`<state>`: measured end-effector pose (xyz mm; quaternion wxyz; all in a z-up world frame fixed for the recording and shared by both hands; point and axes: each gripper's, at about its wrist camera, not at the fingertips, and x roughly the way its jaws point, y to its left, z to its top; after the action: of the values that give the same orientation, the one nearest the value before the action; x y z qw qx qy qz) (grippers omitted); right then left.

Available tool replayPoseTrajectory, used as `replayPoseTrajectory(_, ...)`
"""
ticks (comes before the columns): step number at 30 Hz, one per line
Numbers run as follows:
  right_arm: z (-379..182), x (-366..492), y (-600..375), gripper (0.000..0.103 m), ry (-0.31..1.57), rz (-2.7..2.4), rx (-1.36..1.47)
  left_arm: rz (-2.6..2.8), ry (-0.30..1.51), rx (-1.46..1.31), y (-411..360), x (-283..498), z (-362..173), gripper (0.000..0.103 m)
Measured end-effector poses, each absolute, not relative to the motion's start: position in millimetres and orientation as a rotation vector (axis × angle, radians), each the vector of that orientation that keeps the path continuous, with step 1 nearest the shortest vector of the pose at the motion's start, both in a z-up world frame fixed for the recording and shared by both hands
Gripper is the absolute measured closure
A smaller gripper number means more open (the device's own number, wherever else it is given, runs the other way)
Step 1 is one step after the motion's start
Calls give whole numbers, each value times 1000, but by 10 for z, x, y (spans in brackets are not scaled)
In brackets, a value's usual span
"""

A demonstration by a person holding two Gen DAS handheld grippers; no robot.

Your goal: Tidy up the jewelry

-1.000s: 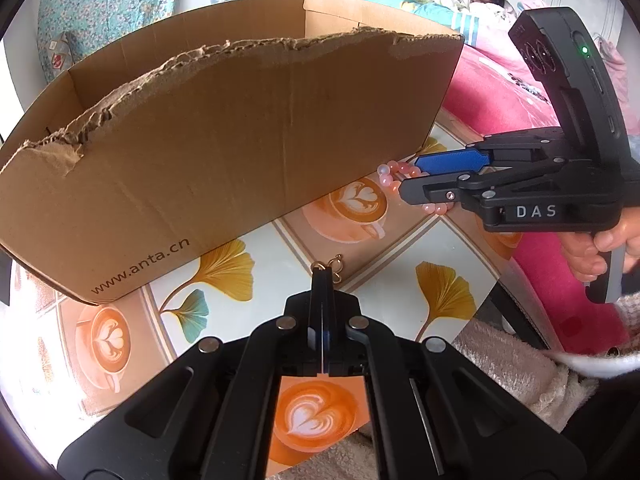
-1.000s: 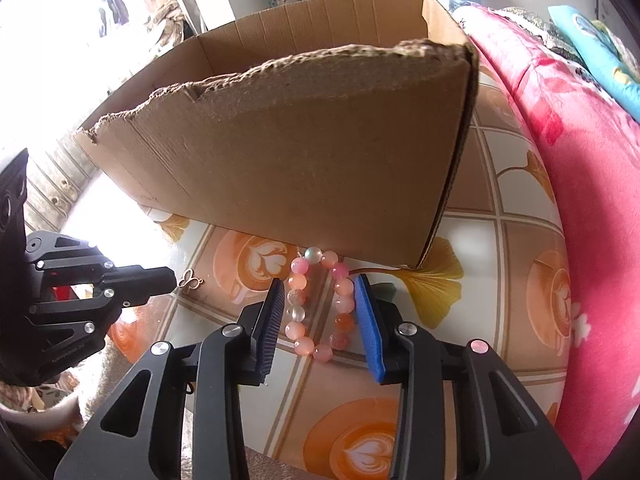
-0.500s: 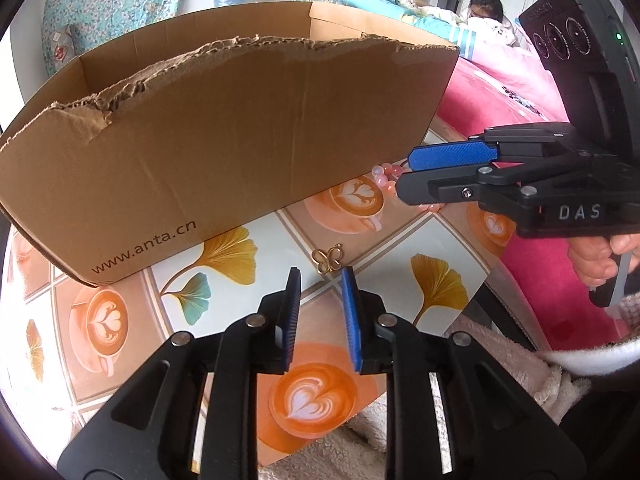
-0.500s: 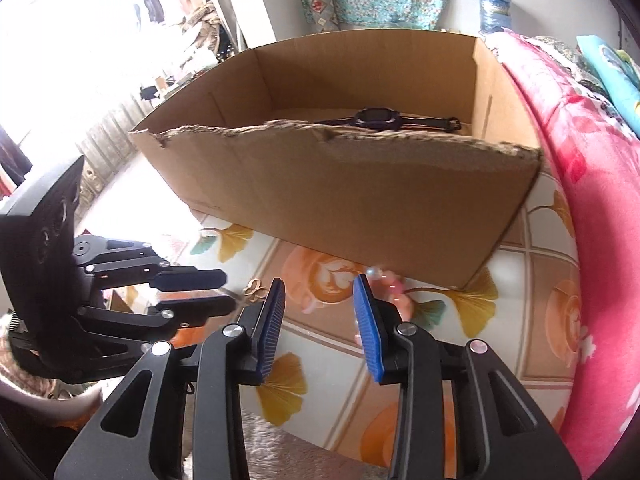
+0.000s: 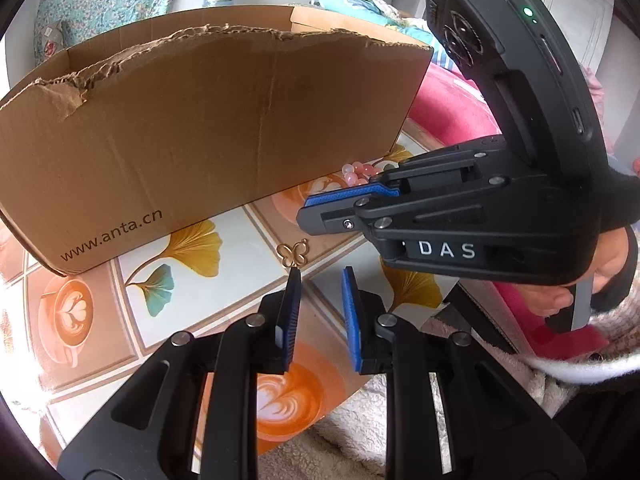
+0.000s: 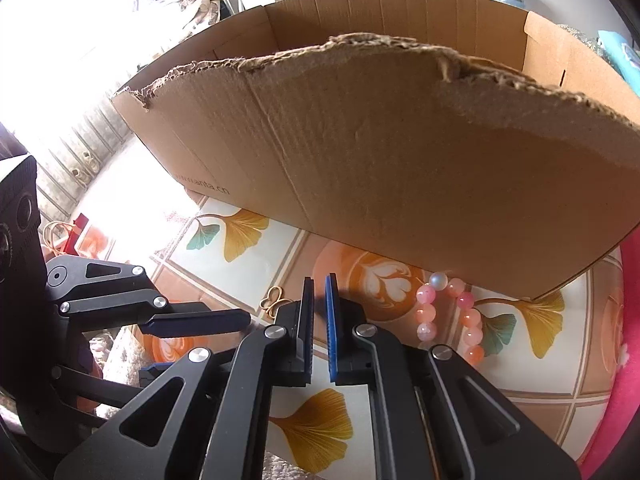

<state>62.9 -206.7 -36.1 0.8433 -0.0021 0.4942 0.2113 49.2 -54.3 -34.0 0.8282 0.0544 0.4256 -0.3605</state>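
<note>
A small gold butterfly pendant (image 5: 294, 255) lies on the patterned tabletop, just ahead of my left gripper (image 5: 320, 274), which is open and empty. It also shows in the right wrist view (image 6: 273, 300). A pink bead bracelet (image 6: 448, 316) lies on the table against the front of the cardboard box (image 6: 380, 160), right of my right gripper (image 6: 319, 282). The right gripper's jaws are nearly closed with a narrow gap and hold nothing. In the left wrist view the right gripper (image 5: 308, 208) partly hides the bracelet (image 5: 356, 172).
The torn-edged cardboard box (image 5: 200, 128) fills the back of the table (image 5: 248, 236). A pink bedcover (image 6: 624, 380) lies to the right. A fluffy cloth (image 5: 352, 440) lies at the table's near edge.
My left gripper opened, releasing the butterfly pendant, and drew back. My right gripper left the bracelet, moved left toward the pendant and narrowed its jaws.
</note>
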Motion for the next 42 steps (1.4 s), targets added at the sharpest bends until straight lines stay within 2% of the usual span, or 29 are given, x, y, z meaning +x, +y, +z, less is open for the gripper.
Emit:
replayPoseTrajectory(9, -357, 625, -1876, 97, 1092, 496, 20, -767, 902, 118, -519, 563, -329, 84)
replayPoseTrajectory(18, -462, 666, -1982, 97, 1150, 568, 166, -760, 893, 149, -575, 540, -334, 84)
replayPoseTrajectory(23, -380, 598, -2078, 96, 1099, 560, 136, -747, 905, 152, -530, 508, -319, 83)
replayPoseTrajectory(25, -343, 544, -2030, 94, 1074, 564, 83, -737, 909, 151, -495, 499, -320, 83)
replayPoseTrajectory(27, -334, 512, -1944, 83, 1062, 566, 9, -719, 914, 148, -473, 506, -322, 83)
replayPoseTrajectory(28, -334, 502, -1900, 82, 1057, 561, -27, -710, 916, 147, -452, 511, -327, 83)
replayPoseTrajectory(35, -366, 413, -1680, 82, 1031, 544, -133, -652, 925, 122, -304, 527, -320, 83)
replayPoseTrajectory(42, -386, 353, -1532, 91, 1036, 509, -202, -639, 919, 90, -196, 531, -321, 83)
